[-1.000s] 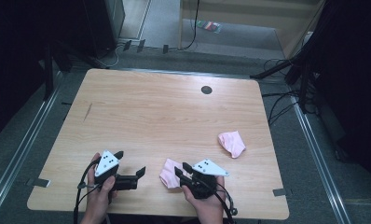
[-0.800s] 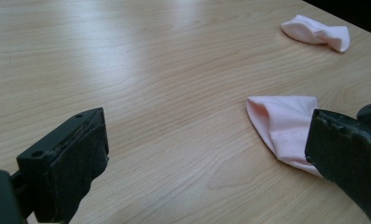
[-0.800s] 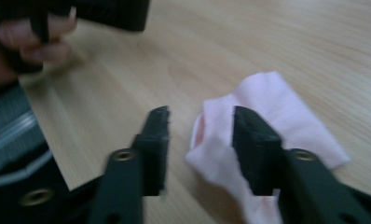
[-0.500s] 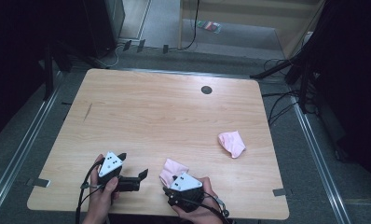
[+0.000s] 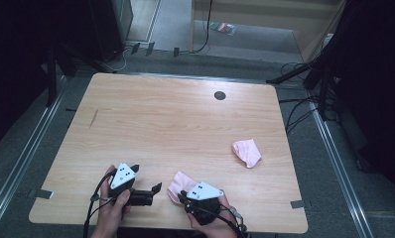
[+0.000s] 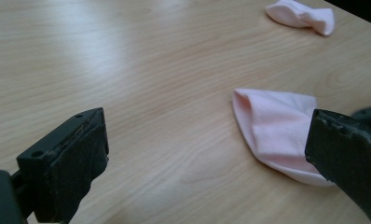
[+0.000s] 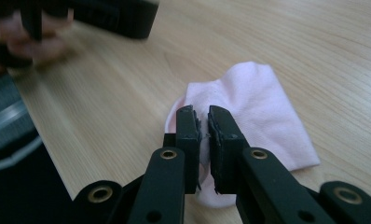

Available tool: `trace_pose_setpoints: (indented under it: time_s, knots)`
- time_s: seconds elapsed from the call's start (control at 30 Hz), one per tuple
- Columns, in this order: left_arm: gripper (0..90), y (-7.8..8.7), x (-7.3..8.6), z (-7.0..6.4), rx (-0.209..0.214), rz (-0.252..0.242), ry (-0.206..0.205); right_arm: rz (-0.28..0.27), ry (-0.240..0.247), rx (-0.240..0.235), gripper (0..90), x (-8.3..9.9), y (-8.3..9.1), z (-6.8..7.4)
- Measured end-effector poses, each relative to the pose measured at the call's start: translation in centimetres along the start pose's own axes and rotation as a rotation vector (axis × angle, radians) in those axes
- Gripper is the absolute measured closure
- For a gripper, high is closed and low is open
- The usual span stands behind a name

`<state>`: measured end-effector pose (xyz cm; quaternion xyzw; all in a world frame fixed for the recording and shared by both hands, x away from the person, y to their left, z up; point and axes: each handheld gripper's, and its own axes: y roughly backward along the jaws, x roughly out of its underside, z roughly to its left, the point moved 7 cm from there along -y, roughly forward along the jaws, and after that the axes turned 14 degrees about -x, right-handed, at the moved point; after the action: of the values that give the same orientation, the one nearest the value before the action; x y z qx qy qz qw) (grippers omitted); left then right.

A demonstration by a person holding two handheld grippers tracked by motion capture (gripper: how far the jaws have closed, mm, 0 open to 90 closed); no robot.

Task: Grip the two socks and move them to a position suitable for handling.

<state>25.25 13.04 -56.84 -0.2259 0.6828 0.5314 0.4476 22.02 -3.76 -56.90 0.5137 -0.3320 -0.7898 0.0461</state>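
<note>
While my right gripper (image 7: 203,123) pinches the near pink sock (image 7: 253,107), its long axis runs away from me. Left gripper (image 6: 207,154) gapes just beside it.

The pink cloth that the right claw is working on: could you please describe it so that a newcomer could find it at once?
Start at the wooden table and go to its near edge, where the two hands hold their tools. The folded pink cloth lies there, right in front of the right claw, whose jaws are nearly closed over its edge. The other pink cloth lies alone farther off toward the right edge, away from both hands.
</note>
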Motion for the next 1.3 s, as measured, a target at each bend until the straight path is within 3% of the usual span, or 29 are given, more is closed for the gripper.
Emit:
trace_pose_setpoints:
  time_s: [0.03,0.07,0.1,0.13,0.23,0.27,0.3,0.33,0.37,0.4,0.43,0.47,0.53,0.57,0.6,0.63,0.7,0.77,0.83,0.93,1.03,1.07,1.3]
  knots:
    - [0.0,0.1,0.1,-0.3,0.025,0.012,0.002,0.000,0.000,0.000,84.4,0.0,0.0,0.0]
    - [0.0,0.1,0.1,-0.9,0.056,0.027,0.008,-0.041,-0.047,0.004,84.6,-0.4,0.4,-0.1]
    - [0.0,0.1,0.1,-0.9,0.056,0.027,0.008,-0.041,-0.047,0.004,84.6,-0.4,0.4,-0.1]
    - [0.0,0.1,0.2,-1.2,0.065,0.035,-0.002,-0.084,-0.097,0.005,84.8,-0.7,0.7,-0.3]
    - [0.0,-0.1,0.5,-2.6,0.098,0.056,-0.017,-0.115,-0.139,0.000,84.9,-0.9,0.9,-0.5]
    - [0.5,-0.3,0.6,-3.3,0.094,0.071,-0.033,-0.151,-0.203,-0.010,85.0,-1.2,1.3,-0.9]
    - [0.5,-0.4,0.7,-3.8,0.094,0.081,-0.047,-0.151,-0.203,-0.010,85.0,-1.2,1.3,-0.9]
    - [6.4,-0.9,1.1,-5.0,0.073,0.112,-0.085,-0.171,-0.231,-0.019,85.0,-1.3,1.5,-1.2]
    - [10.1,-0.9,1.1,-5.0,0.073,0.112,-0.085,-0.171,-0.231,-0.019,85.0,-1.3,1.5,-1.2]
    - [15.0,-1.1,1.4,-5.6,0.062,0.129,-0.112,-0.195,-0.271,-0.040,85.0,-1.4,1.9,-1.4]
    - [15.0,-1.3,1.6,-5.9,0.053,0.141,-0.119,-0.195,-0.271,-0.040,85.0,-1.4,1.9,-1.4]
    - [19.0,-1.9,2.1,-6.5,0.037,0.166,-0.135,-0.211,-0.304,-0.055,85.0,-1.4,2.1,-1.7]
    - [23.8,-2.0,2.1,-6.7,0.029,0.169,-0.142,-0.221,-0.319,-0.068,85.0,-1.5,2.1,-1.7]
    - [30.4,-2.2,2.2,-6.7,0.013,0.178,-0.156,-0.227,-0.335,-0.079,85.1,-1.5,2.2,-1.8]
    - [41.1,-2.3,2.2,-6.7,-0.005,0.180,-0.159,-0.236,-0.337,-0.087,85.0,-1.6,2.4,-1.9]
    - [41.1,-2.3,2.2,-6.6,-0.011,0.182,-0.160,-0.236,-0.337,-0.087,85.0,-1.6,2.4,-1.9]
    - [49.2,-2.3,2.0,-6.3,-0.008,0.188,-0.138,-0.248,-0.341,-0.089,85.0,-1.7,2.5,-1.9]
    - [62.7,-2.4,1.9,-5.9,0.016,0.194,-0.090,-0.262,-0.354,-0.099,85.0,-1.8,2.7,-2.0]
    - [75.4,-2.4,1.8,-5.5,0.067,0.207,-0.046,-0.268,-0.358,-0.093,85.0,-1.9,3.0,-2.2]
    - [89.6,-2.2,1.5,-4.8,0.127,0.210,0.004,-0.298,-0.368,-0.079,85.0,-1.9,3.6,-2.7]
    - [90.0,-1.6,0.9,-3.5,0.137,0.178,0.032,-0.315,-0.377,-0.059,85.0,-2.0,4.0,-3.2]
    - [90.0,-1.2,0.7,-2.6,0.146,0.171,0.042,-0.331,-0.382,-0.027,85.1,-1.9,4.6,-3.8]
    - [90.0,-0.5,0.6,-0.1,0.156,0.188,0.056,-0.359,-0.426,0.043,85.4,-1.2,5.8,-5.6]
